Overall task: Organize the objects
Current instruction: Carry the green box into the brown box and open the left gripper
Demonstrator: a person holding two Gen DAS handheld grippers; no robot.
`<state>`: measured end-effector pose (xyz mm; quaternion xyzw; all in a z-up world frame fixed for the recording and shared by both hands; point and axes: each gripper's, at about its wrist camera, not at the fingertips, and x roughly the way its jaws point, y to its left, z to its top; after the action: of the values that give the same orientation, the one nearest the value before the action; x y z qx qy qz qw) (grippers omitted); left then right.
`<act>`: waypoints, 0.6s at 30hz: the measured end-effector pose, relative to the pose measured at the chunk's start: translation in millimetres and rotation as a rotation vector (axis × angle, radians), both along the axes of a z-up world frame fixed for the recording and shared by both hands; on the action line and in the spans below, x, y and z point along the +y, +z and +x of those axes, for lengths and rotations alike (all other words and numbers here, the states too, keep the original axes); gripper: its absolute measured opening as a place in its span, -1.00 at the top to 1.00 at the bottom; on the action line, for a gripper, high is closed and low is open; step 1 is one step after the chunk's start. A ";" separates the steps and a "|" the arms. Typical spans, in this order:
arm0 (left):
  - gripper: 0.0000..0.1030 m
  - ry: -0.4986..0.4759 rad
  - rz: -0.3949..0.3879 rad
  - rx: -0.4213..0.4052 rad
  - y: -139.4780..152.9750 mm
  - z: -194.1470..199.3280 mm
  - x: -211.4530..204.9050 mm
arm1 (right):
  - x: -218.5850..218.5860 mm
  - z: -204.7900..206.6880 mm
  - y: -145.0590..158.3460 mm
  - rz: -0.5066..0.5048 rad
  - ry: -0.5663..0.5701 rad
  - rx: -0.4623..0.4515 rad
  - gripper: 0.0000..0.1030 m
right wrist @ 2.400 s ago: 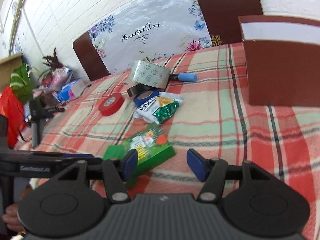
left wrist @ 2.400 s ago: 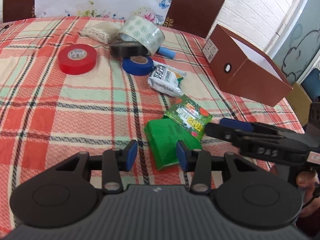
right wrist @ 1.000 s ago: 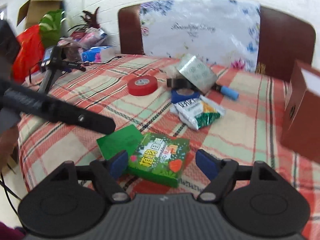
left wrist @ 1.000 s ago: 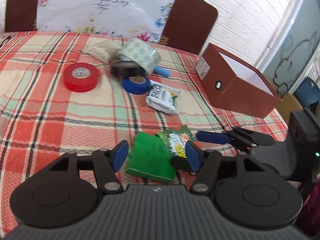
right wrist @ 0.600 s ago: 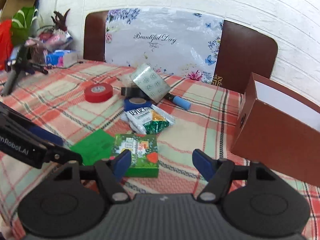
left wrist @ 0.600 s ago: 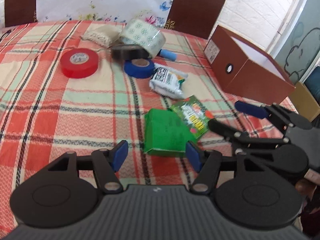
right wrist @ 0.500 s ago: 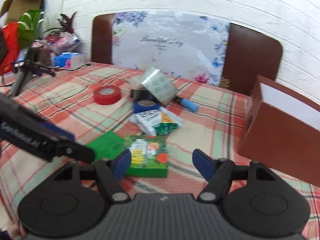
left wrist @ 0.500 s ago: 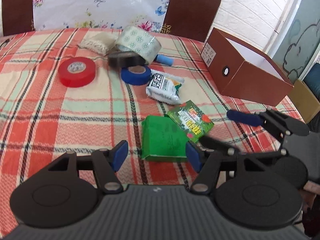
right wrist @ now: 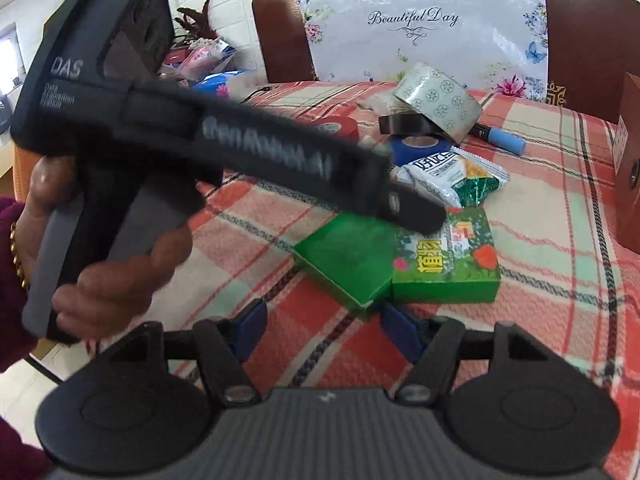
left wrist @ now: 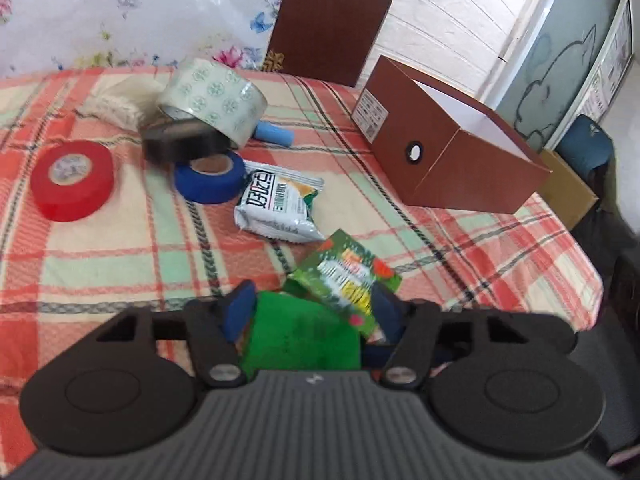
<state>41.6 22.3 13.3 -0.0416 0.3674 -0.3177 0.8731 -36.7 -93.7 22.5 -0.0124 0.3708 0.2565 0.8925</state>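
Observation:
A plain green box (left wrist: 304, 332) lies on the plaid tablecloth (left wrist: 120, 248), and a printed green box (left wrist: 344, 276) leans against it. My left gripper (left wrist: 313, 312) straddles the plain green box and its jaws are closing; I see no firm squeeze on it. In the right wrist view the left gripper (right wrist: 416, 216) crosses from the left, held by a hand (right wrist: 108, 288), with its tip over both boxes (right wrist: 348, 256). My right gripper (right wrist: 325, 330) stands open just short of the plain box's near corner. The open brown cardboard box (left wrist: 460, 168) stands at the right.
Beyond the boxes lie a snack packet (left wrist: 276, 204), blue tape (left wrist: 210, 176), black tape (left wrist: 180, 144), red tape (left wrist: 72, 180), a patterned clear tape roll (left wrist: 212, 96) and a blue-capped marker (left wrist: 274, 134). Chairs (left wrist: 332, 20) and a floral bag stand behind the table.
The left gripper has moved forward and down onto the plain green box, with its jaws narrower. It now fills the left of the right wrist view. The right gripper has come closer to the boxes.

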 end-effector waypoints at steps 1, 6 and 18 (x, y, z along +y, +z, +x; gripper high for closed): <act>-0.10 -0.009 -0.008 -0.001 1.9 -5.3 2.6 | -2.1 1.0 1.0 0.008 -0.016 -0.003 -0.38; -0.11 0.018 -0.036 0.028 3.2 -24.3 15.6 | -6.9 1.9 2.5 0.017 -0.024 -0.003 -0.47; 0.12 0.074 -0.063 0.161 -9.5 -24.9 34.2 | 6.7 -7.2 -1.8 -0.066 0.020 -0.046 -0.39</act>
<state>16.7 56.4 3.8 -0.1079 0.4246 -0.2923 0.8501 -43.9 -87.0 20.7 -0.0512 0.3583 0.2525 0.8974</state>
